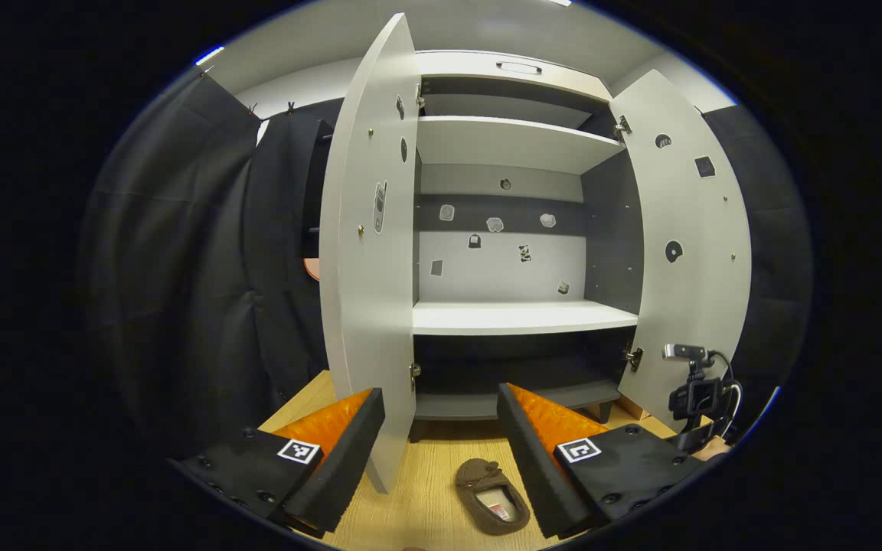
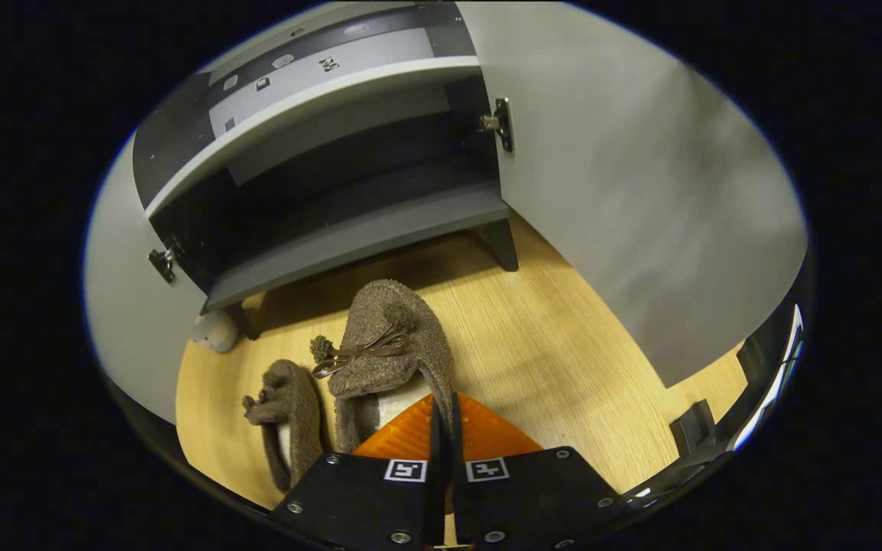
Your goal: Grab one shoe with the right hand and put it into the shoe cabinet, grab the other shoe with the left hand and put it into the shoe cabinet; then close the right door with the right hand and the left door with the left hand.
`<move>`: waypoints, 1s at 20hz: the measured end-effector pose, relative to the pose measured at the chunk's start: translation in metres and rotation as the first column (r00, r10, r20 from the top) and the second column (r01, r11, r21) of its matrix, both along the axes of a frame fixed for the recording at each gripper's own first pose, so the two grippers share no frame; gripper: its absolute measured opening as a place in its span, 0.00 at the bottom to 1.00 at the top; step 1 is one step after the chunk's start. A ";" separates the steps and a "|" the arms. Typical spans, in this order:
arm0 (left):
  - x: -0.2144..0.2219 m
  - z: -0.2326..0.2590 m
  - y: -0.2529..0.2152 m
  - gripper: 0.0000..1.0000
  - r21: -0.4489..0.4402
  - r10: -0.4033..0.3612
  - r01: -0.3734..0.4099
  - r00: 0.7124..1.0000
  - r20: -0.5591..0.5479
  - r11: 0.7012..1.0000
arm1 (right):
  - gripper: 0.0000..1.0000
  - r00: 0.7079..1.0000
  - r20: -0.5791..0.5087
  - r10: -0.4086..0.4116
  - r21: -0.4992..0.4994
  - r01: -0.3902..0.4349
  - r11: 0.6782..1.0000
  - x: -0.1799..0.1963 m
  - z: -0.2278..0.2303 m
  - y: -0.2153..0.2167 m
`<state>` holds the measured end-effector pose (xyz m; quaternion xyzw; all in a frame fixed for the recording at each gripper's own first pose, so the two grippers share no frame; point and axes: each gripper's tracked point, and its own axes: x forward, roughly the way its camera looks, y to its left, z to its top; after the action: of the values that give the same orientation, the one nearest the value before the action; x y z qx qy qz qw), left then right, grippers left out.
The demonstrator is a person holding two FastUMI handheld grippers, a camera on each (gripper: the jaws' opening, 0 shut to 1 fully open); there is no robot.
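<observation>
So the right gripper (image 2: 441, 428) had its fingers pinched nearly together on the heel rim of the bigger-looking brown slipper (image 2: 391, 348), toe pointing at the shoe cabinet (image 2: 357, 237). It looked like a proper grip, though I couldn't tell how much of the rim was actually between the pads. The other slipper (image 2: 288, 417) sat just to its left on the wooden floor (image 2: 563, 360), close beside it.

The left gripper (image 1: 441, 436) hung wide open and empty, facing the cabinet with both doors swung out, one slipper (image 1: 491, 496) on the floor below it.

My take for this step: lift straight up first so the soft toe doesn't drag, then carry it far and low into the dark bottom compartment, staying clear of the right door (image 2: 625, 191) and its hinge (image 2: 501, 122).
</observation>
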<state>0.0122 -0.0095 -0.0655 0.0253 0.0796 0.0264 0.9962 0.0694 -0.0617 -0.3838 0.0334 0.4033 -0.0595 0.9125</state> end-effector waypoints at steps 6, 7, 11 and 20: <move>-0.005 0.001 -0.003 0.97 -0.005 -0.022 0.022 1.000 0.009 1.000 | 0.04 0.993 0.116 0.002 0.060 -0.009 0.998 -0.004 0.080 -0.009; -0.006 0.001 -0.003 0.97 -0.005 -0.024 0.024 1.000 0.012 1.000 | 0.04 0.991 0.134 0.007 0.072 -0.017 0.997 -0.003 0.095 -0.011; -0.013 -0.001 -0.003 0.97 -0.004 -0.029 0.029 0.999 0.013 1.000 | 0.04 0.979 0.202 0.041 0.091 -0.061 0.994 0.003 0.147 -0.013; -0.022 -0.007 0.000 0.97 -0.008 -0.028 0.028 1.000 0.001 1.000 | 0.04 0.949 0.313 0.034 0.125 -0.077 0.989 0.083 0.227 0.017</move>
<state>-0.0097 -0.0099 -0.0721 0.0224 0.0791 0.0121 0.9965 0.1524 -0.0442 -0.1564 0.0927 0.2590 -0.0003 0.9614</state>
